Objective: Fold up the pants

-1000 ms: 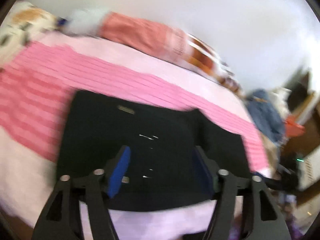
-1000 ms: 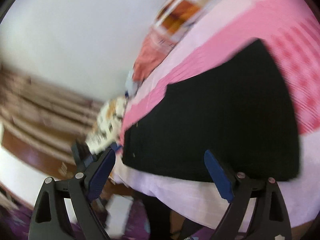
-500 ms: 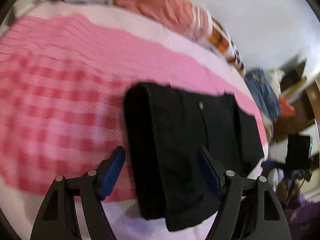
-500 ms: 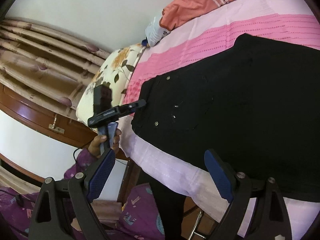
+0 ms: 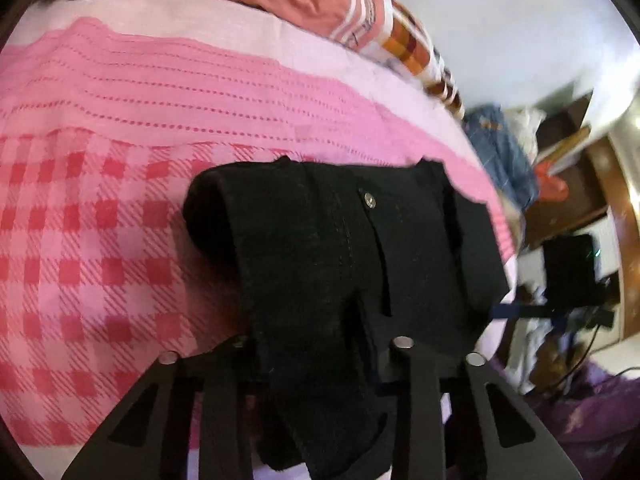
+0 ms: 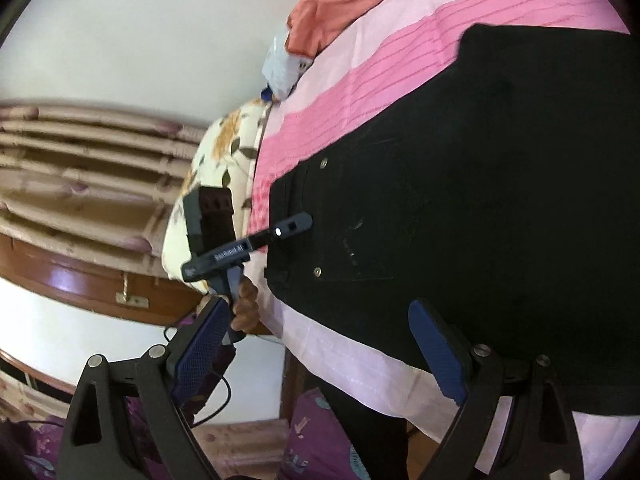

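On the bed, with its pink checked blanket, the black pants lie partly folded near the front edge, and your left gripper appears to have its jaws pinched on a thick fold of the cloth, though the dark fabric hides the tips. Carry that fold across low and level so the layers stay stacked and the edges meet, and let go only once it lies flat. Your right gripper hangs off the bed's edge with jaws spread and empty; bring it onto the pants to hold the lower layer down.
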